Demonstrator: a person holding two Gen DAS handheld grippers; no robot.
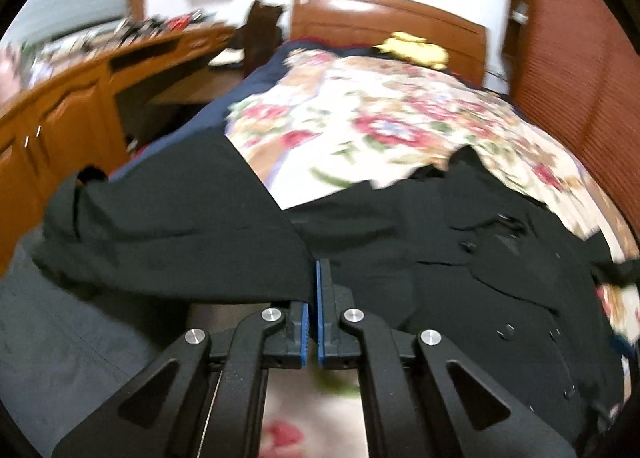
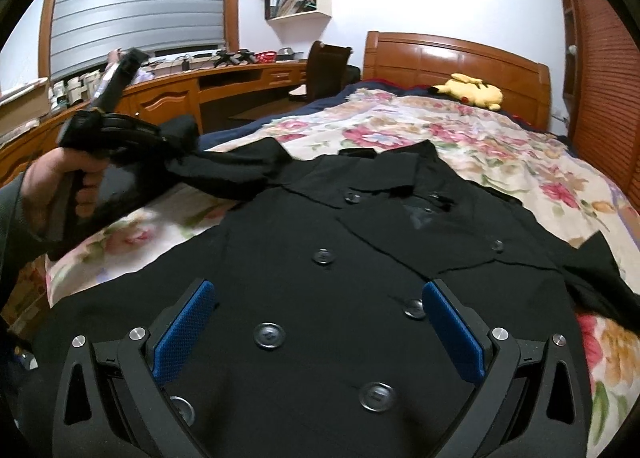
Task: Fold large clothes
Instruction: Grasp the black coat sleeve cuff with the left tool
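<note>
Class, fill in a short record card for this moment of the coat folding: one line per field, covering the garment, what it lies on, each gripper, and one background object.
garment: black buttoned coat, front up, spread flat
surface: bed with floral bedspread
left gripper: shut on the coat's sleeve, sleeve lifted off the bed
right gripper: open, over the coat's lower front, holding nothing
hand: grips the left gripper's handle
background: yellow plush toy by the headboard
</note>
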